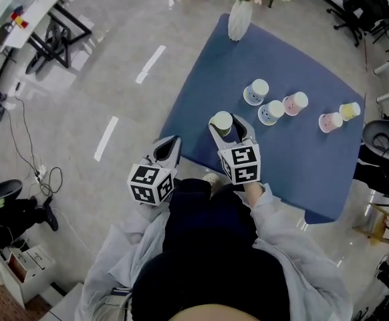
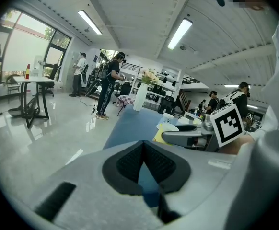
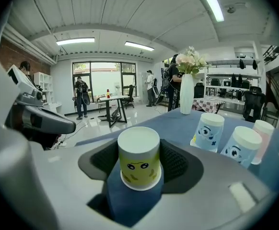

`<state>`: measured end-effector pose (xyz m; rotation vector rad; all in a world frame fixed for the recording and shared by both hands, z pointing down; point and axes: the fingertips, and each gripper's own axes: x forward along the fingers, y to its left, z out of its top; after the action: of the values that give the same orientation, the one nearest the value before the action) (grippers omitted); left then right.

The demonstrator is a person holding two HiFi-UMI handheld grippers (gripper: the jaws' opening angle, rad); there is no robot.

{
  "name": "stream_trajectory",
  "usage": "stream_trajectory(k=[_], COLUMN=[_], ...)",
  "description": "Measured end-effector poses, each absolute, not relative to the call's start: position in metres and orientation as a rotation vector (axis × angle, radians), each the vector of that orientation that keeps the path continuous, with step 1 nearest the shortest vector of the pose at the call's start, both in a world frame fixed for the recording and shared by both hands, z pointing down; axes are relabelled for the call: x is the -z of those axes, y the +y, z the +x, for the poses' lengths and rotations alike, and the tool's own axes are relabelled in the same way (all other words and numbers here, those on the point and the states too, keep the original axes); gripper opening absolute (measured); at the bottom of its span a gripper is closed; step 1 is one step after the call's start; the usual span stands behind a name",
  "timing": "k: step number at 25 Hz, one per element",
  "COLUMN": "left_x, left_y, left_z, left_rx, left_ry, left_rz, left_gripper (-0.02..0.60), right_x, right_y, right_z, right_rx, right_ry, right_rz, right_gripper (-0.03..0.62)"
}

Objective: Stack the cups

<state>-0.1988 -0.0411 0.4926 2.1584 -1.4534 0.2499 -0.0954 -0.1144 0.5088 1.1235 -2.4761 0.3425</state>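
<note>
An upside-down yellow cup (image 1: 221, 123) (image 3: 139, 159) with a drawn face stands between the jaws of my right gripper (image 1: 227, 124) (image 3: 139, 153), near the front edge of the blue table (image 1: 295, 172). Both pads lie against its sides. Further back stand two blue cups (image 1: 255, 91) (image 1: 271, 112), two pink cups (image 1: 295, 103) (image 1: 330, 122) and another yellow cup (image 1: 349, 110), all upside down. My left gripper (image 1: 170, 144) (image 2: 143, 146) is shut and empty, hanging over the floor just left of the table's front corner.
A white vase (image 1: 240, 19) with flowers stands at the table's far corner. Office chairs (image 1: 385, 139) sit to the right of the table. People stand in the background of both gripper views, and cables (image 1: 27, 159) lie on the floor at left.
</note>
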Motion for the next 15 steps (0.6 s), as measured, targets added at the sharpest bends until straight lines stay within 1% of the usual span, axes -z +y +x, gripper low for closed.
stream_trajectory(k=[7,9,10,13,15], left_x=[-0.491,-0.489,-0.488,-0.487,-0.487], left_y=[-0.051,-0.053,-0.053,-0.055,-0.057], left_z=[-0.188,-0.184,-0.183,-0.179,-0.174], left_rx=[-0.261,-0.259,-0.258,-0.259,-0.262], left_ry=[-1.424,-1.42,-1.417,-1.405,-1.392], left_rz=[2.187,2.195,2.199,2.208,2.216], left_gripper=[-0.002,-0.002,-0.002,-0.002,-0.002], right_x=[-0.509,-0.503,-0.499,-0.491,-0.488], right_y=[-0.116,-0.116,-0.116,-0.116,-0.116], right_z=[-0.094,-0.092,-0.09,-0.081,-0.07], right_rx=[-0.375,-0.389,-0.396,-0.411,-0.414], right_ry=[-2.491,-2.524,-2.538,-2.551,-2.544], right_rz=[1.108,1.113,1.114,1.112,1.129], right_gripper=[0.288,0.353,0.367,0.39,0.391])
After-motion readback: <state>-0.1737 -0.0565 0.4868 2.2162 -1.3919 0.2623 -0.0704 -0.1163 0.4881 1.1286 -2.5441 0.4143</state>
